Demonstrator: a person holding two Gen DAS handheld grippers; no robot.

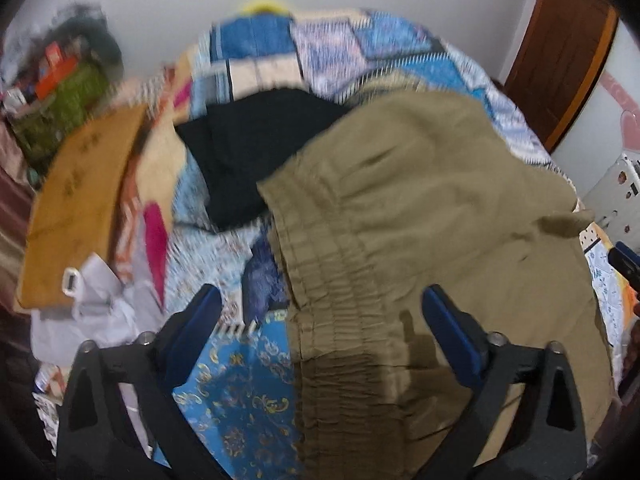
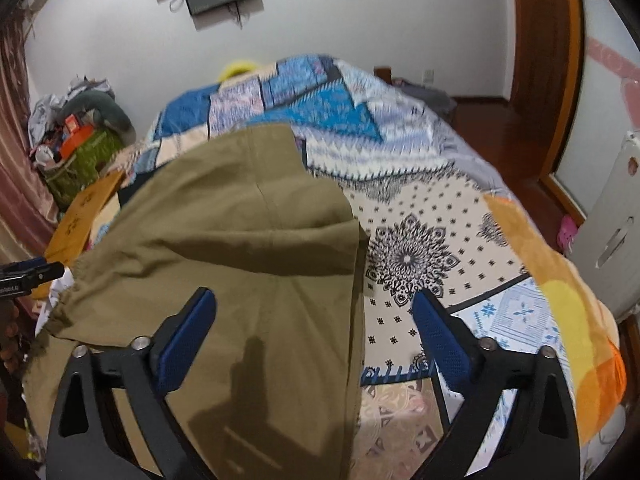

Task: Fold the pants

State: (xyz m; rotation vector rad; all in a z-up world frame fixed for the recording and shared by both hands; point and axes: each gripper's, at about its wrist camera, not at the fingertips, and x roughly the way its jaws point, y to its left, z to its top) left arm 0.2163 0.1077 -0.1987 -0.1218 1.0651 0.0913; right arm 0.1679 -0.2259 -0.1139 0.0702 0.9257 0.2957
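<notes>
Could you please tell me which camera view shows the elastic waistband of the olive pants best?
The left wrist view: the gathered waistband of the pants runs down the frame between the open left gripper's fingers. The right wrist view shows only a short puckered stretch of it at the left edge.
</notes>
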